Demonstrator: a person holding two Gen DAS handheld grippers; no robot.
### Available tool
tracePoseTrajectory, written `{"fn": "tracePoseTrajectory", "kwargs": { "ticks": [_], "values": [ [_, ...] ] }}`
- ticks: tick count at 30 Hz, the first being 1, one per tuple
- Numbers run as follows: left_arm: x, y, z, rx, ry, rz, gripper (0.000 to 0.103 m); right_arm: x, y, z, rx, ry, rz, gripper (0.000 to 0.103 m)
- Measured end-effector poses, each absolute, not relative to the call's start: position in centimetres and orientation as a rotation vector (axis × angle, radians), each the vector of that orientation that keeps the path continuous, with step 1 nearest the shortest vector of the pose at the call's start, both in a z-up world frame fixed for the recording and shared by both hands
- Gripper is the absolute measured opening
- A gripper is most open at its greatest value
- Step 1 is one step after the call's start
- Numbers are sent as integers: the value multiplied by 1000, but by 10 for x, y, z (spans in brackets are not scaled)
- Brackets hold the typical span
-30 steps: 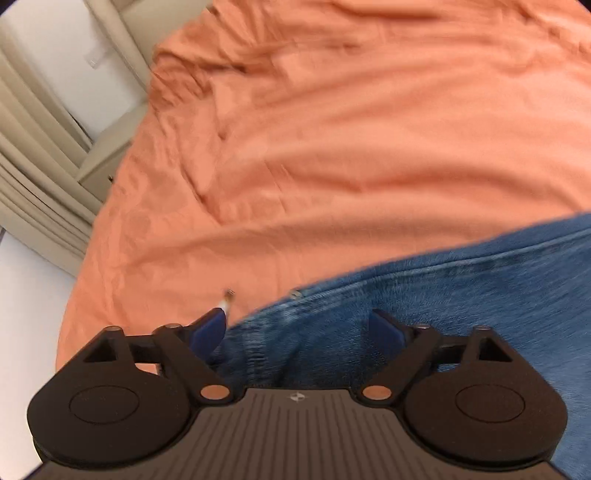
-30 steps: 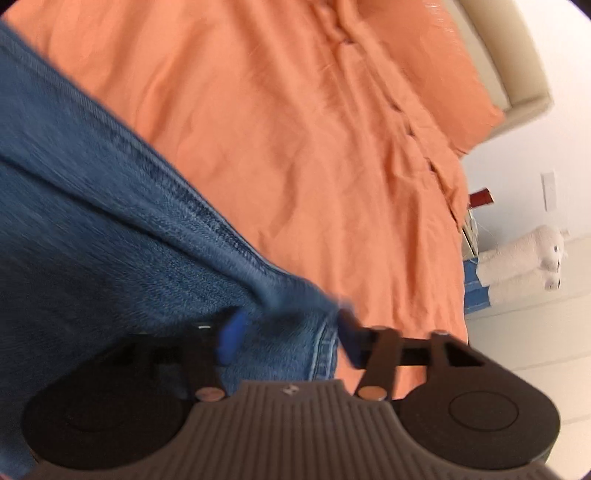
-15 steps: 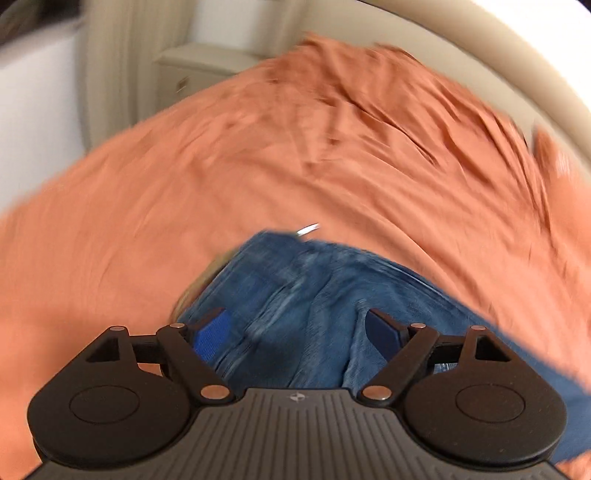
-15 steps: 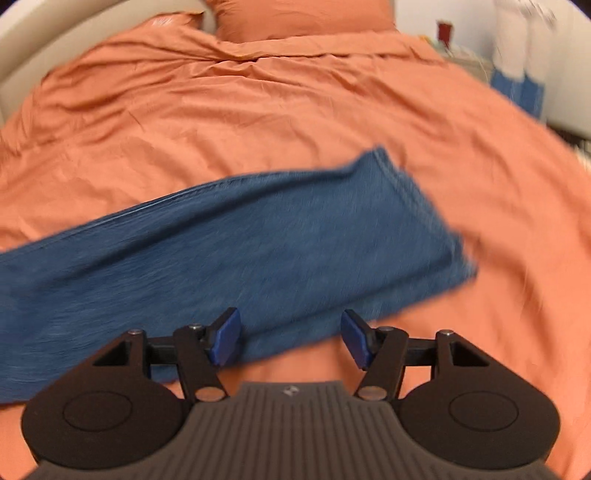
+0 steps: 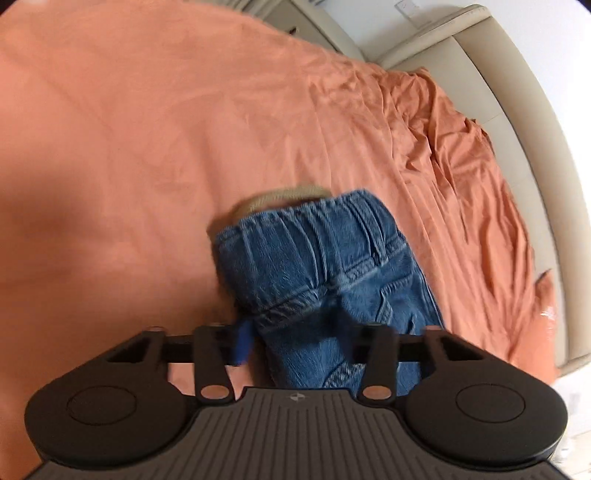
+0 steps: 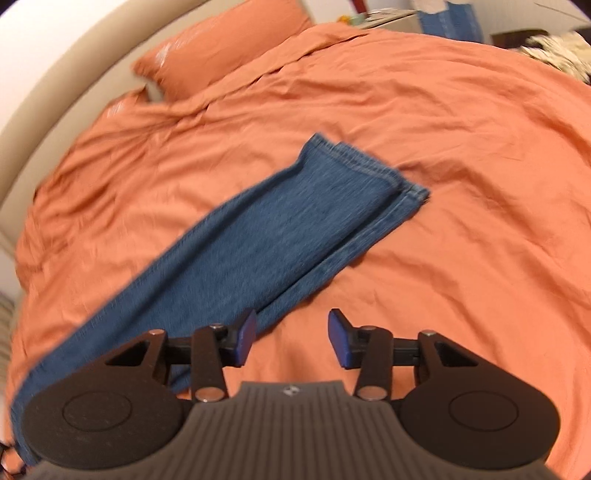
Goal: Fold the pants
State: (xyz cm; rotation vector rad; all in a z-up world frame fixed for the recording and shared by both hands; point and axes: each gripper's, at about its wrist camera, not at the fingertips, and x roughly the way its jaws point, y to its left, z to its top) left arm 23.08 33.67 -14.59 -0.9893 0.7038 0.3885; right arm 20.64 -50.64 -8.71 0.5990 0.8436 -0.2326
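Note:
Blue denim pants (image 5: 314, 266) lie on an orange bed sheet (image 5: 147, 147). In the left wrist view the elastic waist end points away from me, with a beige lining at its far edge. My left gripper (image 5: 295, 339) is closing on the gathered denim just below the waistband, and its pads touch the cloth on both sides. In the right wrist view the doubled pants legs (image 6: 295, 229) run diagonally, with the hems at the far right. My right gripper (image 6: 293, 339) hovers beside the near edge of the leg. Its jaws are closing with only sheet between them.
The beige padded headboard (image 5: 517, 110) curves along the right of the left wrist view. Two orange pillows (image 6: 221, 55) lie at the head of the bed, with a bedside table (image 6: 388, 14) behind them. The sheet is wrinkled around the pants.
Both views have rolled and swung. The left jaws went from wide apart to closing on the waist end. The right gripper left the leg hem and drew back, its jaws narrower.

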Motion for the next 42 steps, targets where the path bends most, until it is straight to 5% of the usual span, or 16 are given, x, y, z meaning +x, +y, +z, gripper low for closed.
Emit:
{"fn": "tracePoseTrajectory", "kwargs": {
  "ticks": [2,8,22,24,25,32,42],
  "values": [
    [226,332,-128,-894,689,403,23,204,-515,-84,630,811,-254,36],
    [246,314,-90,-631,742,479,17,208,-547,-90,743,729,-334,27],
    [292,298,-134,-441,950,635,17,267,-638,-164,1007,670,-424,26],
    [297,295,-135,-424,962,647,17,273,-644,-174,1055,667,-398,13],
    [300,294,-136,-412,969,653,17,276,-645,-174,1053,669,-388,4],
    [308,290,-138,-351,1001,656,18,269,-633,-105,771,570,-274,2],
    [312,295,-137,-354,1034,633,19,263,-641,-166,759,708,-390,0]
  ]
}}
